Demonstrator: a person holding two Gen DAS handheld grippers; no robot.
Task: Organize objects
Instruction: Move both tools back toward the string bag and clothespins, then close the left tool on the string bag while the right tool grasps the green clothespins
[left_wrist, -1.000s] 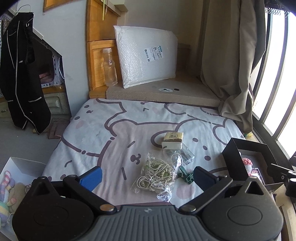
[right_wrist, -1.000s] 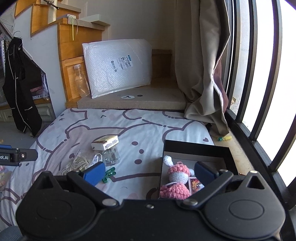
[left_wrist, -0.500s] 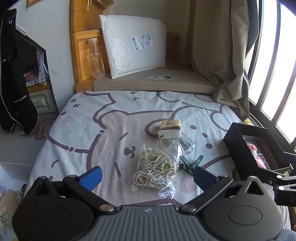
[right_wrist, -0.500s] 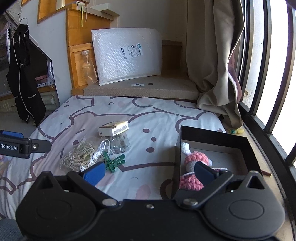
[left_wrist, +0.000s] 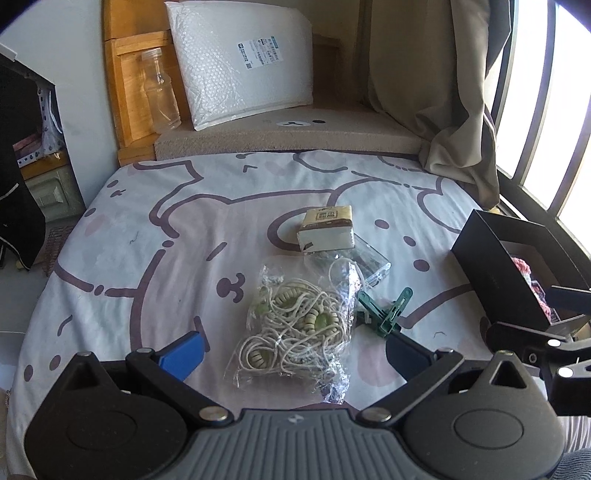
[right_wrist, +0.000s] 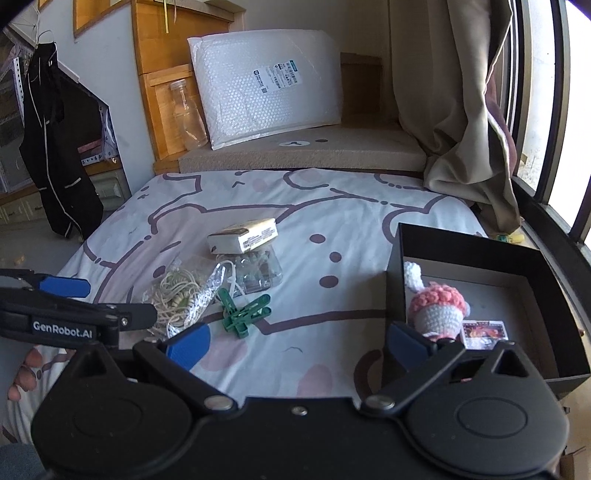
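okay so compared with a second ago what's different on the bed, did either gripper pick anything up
Nothing was picked up. Both grippers moved in closer: the left gripper now hangs open right over the cord bag, and the right gripper is open nearer the green clips and the black box. The bag, clips, small carton and the crochet doll in the box lie where they were.

On the bed (left_wrist: 155, 236): carton (left_wrist: 327, 229) behind cord bag (left_wrist: 299, 325), clips (left_wrist: 384, 314) right of it, box (left_wrist: 491, 266) far right.
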